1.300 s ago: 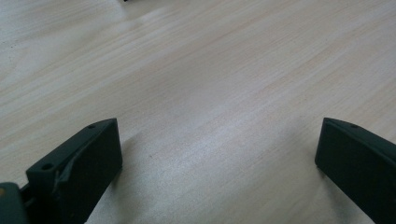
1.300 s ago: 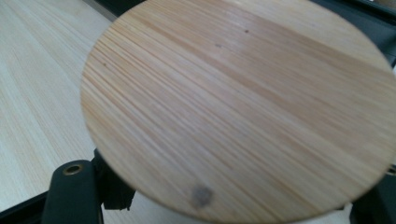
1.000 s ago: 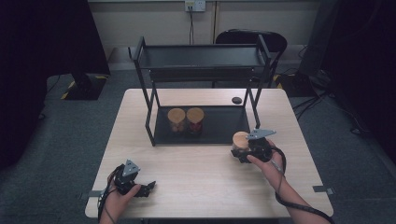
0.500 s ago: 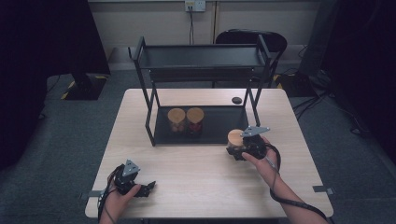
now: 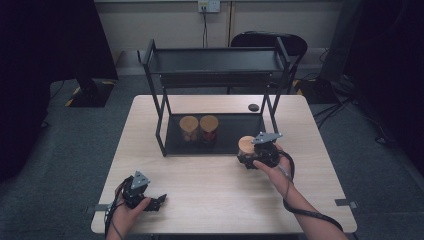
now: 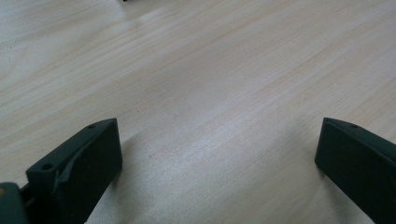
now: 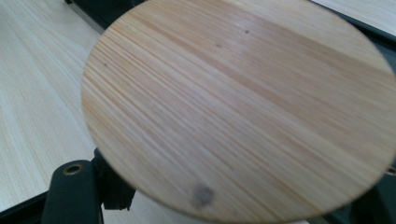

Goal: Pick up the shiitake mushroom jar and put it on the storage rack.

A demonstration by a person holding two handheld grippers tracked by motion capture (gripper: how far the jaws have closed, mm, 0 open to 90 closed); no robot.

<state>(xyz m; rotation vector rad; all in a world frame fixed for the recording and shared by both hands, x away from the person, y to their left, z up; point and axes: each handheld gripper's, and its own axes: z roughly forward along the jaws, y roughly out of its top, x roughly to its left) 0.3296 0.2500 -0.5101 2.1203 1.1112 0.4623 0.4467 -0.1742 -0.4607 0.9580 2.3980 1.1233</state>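
One jar in right gripper jaws beside rack edge; left gripper agape.

A lab-like test room: a lone wooden counter stood on grey carpet, a wall socket at 12 o'clock, floor cables at 2 o'clock.

Left gripper: black body topped by a grey three-cornered plate, a dark cable trailing from its rear; its two black jaws are blocky and matte, each with small round screw holes near the tip. Right gripper: same black build and grey three-cornered plate, with a black cable looping along the forearm. Both forearms are bare, no sleeves.
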